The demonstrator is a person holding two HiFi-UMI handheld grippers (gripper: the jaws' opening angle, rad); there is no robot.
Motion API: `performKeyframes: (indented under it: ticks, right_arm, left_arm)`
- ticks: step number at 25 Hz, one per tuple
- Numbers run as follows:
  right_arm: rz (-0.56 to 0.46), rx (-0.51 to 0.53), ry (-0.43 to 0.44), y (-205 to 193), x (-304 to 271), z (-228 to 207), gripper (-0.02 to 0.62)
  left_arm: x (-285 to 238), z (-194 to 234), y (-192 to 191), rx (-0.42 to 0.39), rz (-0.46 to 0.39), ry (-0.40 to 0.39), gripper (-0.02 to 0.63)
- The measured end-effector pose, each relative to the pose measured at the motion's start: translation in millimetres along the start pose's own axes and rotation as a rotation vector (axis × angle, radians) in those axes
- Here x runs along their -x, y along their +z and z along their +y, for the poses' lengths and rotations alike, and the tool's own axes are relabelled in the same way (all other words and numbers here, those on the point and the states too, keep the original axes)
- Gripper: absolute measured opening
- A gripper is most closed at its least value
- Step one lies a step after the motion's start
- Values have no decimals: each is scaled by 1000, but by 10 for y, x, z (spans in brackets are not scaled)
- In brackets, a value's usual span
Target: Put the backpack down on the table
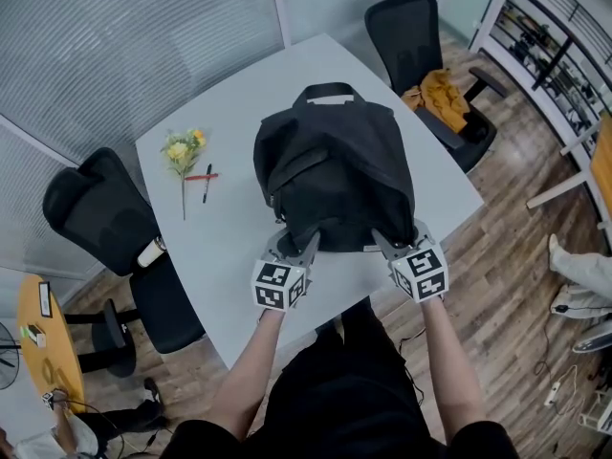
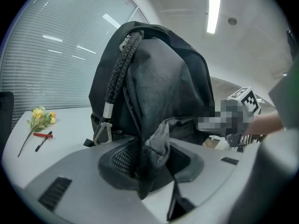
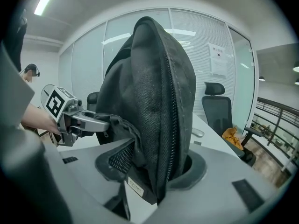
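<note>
A black backpack stands upright on the white table, leaning a little away from me. My left gripper is at its near bottom edge on the left. In the left gripper view a loose fold of the backpack's fabric hangs between the parted jaws of that gripper. My right gripper is at the near bottom edge on the right. Its view shows the backpack's zippered side standing between the open jaws of the right gripper. No pad visibly presses on the backpack.
A yellow flower, a red pen and a black pen lie on the table's left part. Black office chairs stand at the left and the far right, the latter with an orange cloth. A shelf lines the right wall.
</note>
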State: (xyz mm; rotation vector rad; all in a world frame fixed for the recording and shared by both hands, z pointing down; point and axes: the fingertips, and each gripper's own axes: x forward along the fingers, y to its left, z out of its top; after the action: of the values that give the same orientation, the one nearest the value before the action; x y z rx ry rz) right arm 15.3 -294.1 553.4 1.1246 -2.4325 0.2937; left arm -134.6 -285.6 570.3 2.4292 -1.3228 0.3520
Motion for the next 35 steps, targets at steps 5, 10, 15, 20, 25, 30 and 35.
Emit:
performKeyframes:
  ticks: [5, 10, 15, 20, 25, 30, 35]
  right_arm:
    - [2, 1, -8, -65, 19, 8, 201]
    - [-2, 5, -3, -174, 61, 59, 202]
    - [41, 33, -6, -227, 31, 71, 216]
    - [83, 25, -43, -288, 96, 35, 241]
    - [86, 36, -88, -295, 219, 32, 238]
    - [75, 43, -122, -269, 355, 53, 225]
    - [81, 48, -153, -302, 481, 48, 221]
  left_arm:
    - [12, -13, -57, 8, 3, 14, 133]
    - [53, -60, -155, 2, 9, 22, 133]
    - [49, -37, -168, 2, 10, 58, 135]
    - [60, -41, -195, -14, 34, 79, 144]
    - [110, -44, -230, -11, 62, 95, 164]
    - [227, -64, -284, -7, 72, 104, 173]
    - [315, -77, -332, -11, 83, 93, 173]
